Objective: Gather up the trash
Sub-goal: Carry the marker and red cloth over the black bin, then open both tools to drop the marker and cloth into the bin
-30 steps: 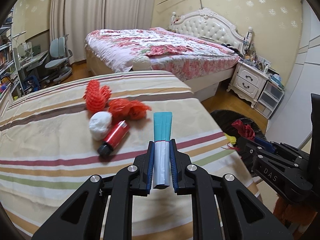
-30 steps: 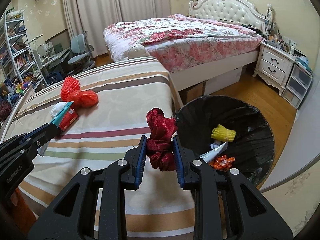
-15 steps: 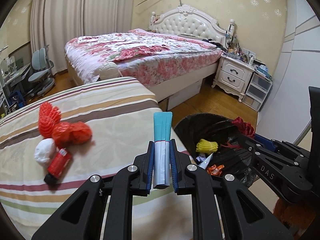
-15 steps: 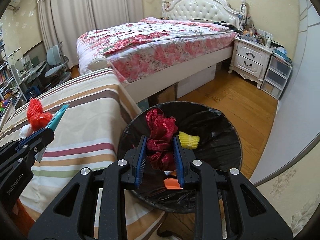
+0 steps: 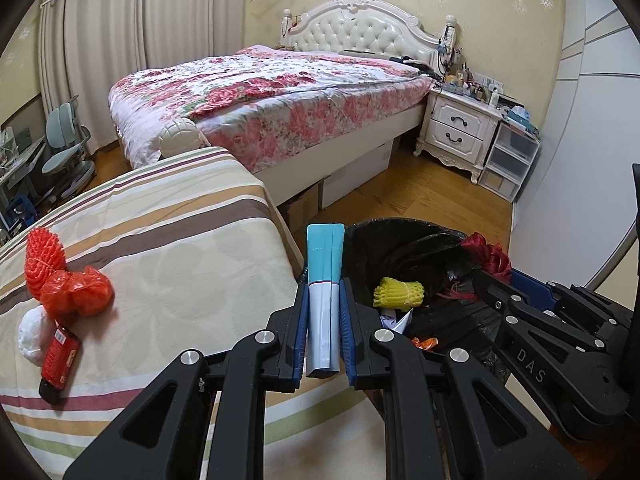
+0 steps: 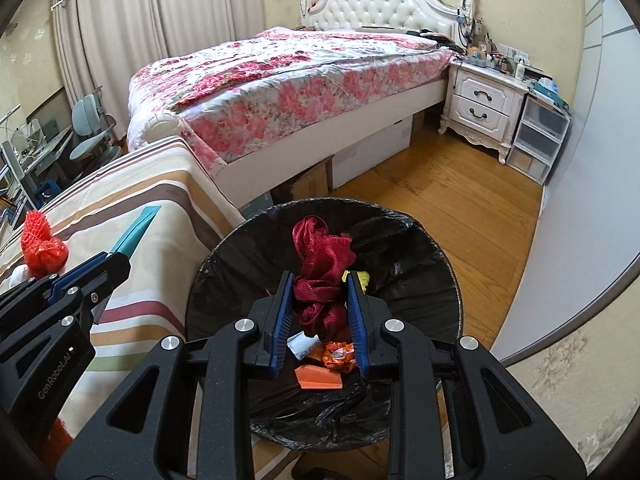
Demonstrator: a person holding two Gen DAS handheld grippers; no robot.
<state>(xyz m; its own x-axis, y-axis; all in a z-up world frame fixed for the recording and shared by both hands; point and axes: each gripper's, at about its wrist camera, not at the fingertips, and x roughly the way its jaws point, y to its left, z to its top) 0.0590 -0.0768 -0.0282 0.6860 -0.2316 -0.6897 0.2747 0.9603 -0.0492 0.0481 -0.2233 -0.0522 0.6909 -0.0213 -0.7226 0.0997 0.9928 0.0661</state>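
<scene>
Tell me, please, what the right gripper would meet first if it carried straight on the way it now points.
Probably the black trash bin. The right gripper, shut on the dark red ribbon, points down into its open mouth, so it would likely reach the yellow foam net and wrappers inside first, though depth is hard to judge.

Both tools were matte black frames with triangular cut-outs, round silver screws and blue ribbed pads. The left tool (image 5: pixel 323 330) bore white "GenRobot.AI" lettering; the right tool (image 6: pixel 320 320) read "DAS".
</scene>
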